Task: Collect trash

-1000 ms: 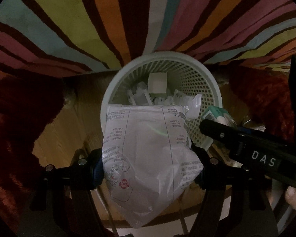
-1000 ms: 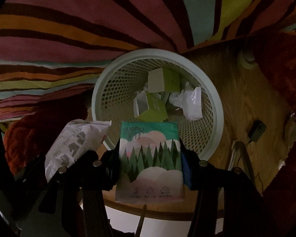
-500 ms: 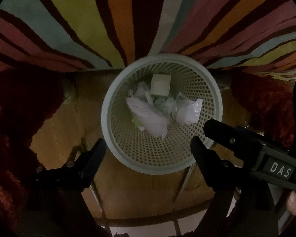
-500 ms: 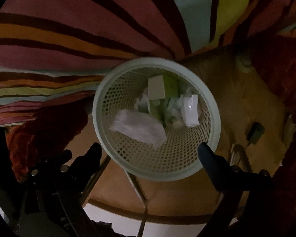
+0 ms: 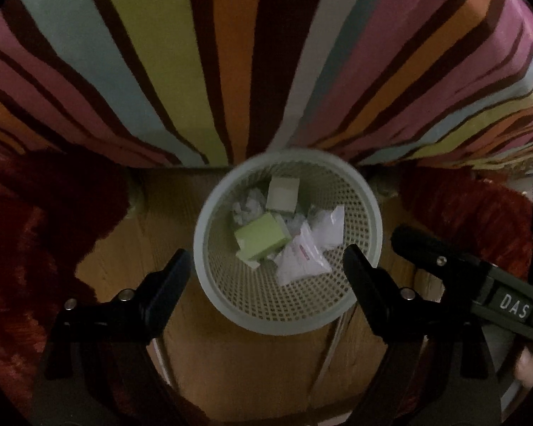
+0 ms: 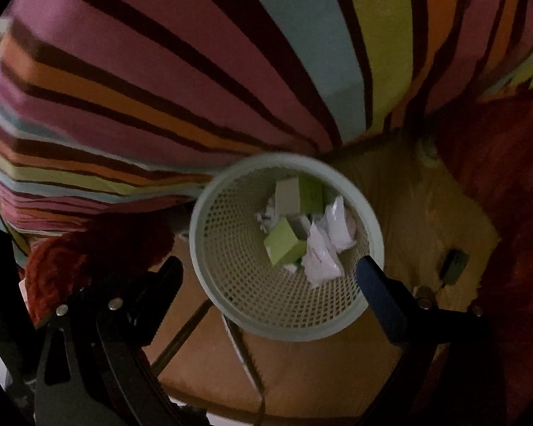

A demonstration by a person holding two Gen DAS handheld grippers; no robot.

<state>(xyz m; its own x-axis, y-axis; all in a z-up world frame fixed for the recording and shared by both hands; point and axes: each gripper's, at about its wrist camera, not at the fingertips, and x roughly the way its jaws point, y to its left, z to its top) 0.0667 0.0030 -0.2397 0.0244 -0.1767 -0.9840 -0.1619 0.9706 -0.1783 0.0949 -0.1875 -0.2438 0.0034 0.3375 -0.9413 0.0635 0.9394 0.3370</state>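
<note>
Two grippers hang over one basket (image 5: 209, 259), and we count the trash inside it: two boxes, one pale (image 5: 283, 195) and one green (image 5: 261, 236), two white plastic bags (image 5: 302, 259), and a clump of crumpled paper (image 5: 247, 207) whose pieces we cannot count apart. In the right wrist view the same basket (image 6: 224, 284) holds the green box (image 6: 284, 241) just left of the bags (image 6: 319, 255), with the pale box (image 6: 287, 197) above them against the far wall. Our left gripper (image 5: 268, 266) has just been opening; its jaws now stand wide with nothing between them, one finger either side of the basket's near rim, well above the trash. Our right gripper (image 6: 266, 277) has also just been opening and is spread wide and empty, likewise framing the basket from above; it shows again in the left view (image 5: 479, 284) at the right edge, marked DAS. All the trash lies at the bottom of the basket, below and ahead of both pairs of fingers, touched by neither. The basket stands on a wooden floor (image 5: 248, 365) against a striped cover (image 5: 231, 53), with a red rug (image 5: 35, 230) to either side.
</note>
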